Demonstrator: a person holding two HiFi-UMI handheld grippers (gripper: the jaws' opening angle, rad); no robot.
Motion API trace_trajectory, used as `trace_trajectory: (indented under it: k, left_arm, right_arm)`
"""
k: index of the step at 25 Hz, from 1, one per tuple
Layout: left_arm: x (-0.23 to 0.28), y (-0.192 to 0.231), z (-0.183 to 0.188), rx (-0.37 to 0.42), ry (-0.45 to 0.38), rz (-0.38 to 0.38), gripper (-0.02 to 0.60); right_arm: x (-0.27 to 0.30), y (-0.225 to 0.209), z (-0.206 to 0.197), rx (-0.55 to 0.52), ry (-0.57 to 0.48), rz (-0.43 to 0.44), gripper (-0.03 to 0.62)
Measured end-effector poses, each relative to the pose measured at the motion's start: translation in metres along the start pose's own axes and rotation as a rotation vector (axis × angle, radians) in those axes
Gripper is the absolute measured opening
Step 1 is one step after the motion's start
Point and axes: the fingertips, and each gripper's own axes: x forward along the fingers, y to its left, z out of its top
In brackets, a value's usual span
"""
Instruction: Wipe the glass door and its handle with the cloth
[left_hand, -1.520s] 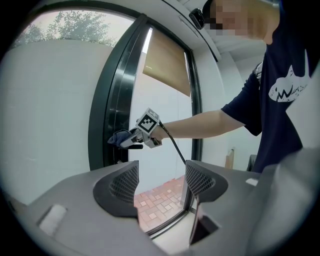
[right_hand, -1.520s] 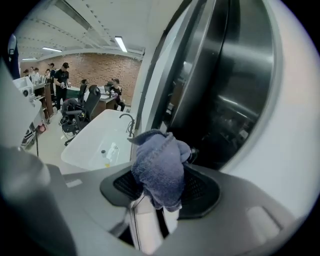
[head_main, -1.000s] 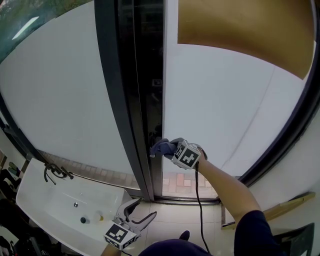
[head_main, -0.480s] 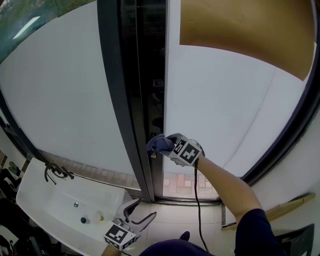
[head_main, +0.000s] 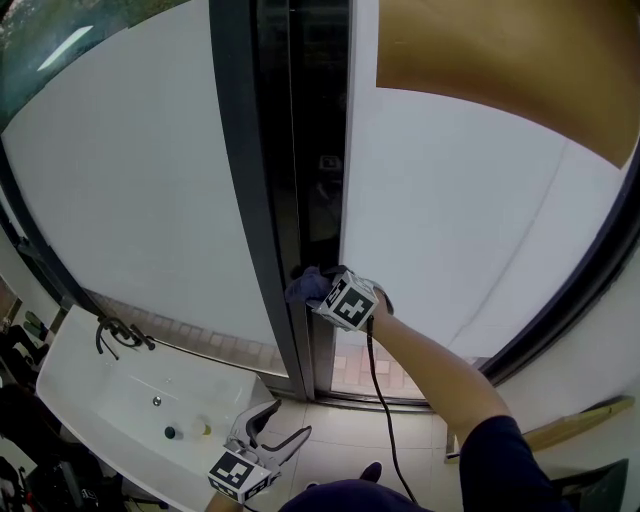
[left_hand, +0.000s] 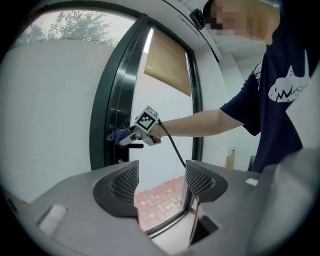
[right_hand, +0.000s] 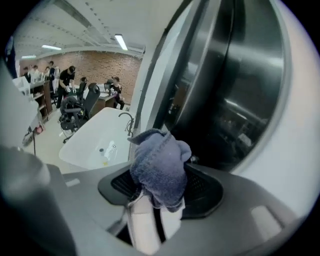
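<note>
The right tool (head_main: 318, 290) is clamped on the bunched blue-grey cloth (right_hand: 161, 164). The cloth pokes out ahead of its jaws at the dark upright edge of the glass door (head_main: 450, 200), just by the short dark handle (left_hand: 131, 145), though I cannot tell if it is touching. That edge runs straight up and down past the tool, with the frosted pane to its right, so the wipe likely follows that line. The left tool (left_hand: 160, 182), jaws apart and empty, hangs low and well apart from the door.
</note>
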Motion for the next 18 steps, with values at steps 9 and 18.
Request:
trace_trajectory:
  k: [9,18]
  left_arm:
    - [0.013,-0.009,0.002,0.009,-0.007,-0.032,0.290]
    - [0.026,-0.017,0.004,0.020,-0.006,-0.071,0.290]
  right_arm:
    - [0.001,0.007,-0.005,-0.137,-0.005,-0.044,0.197]
    - [-0.037,-0.005,-0.054,-0.041,0.042,-0.020,0.189]
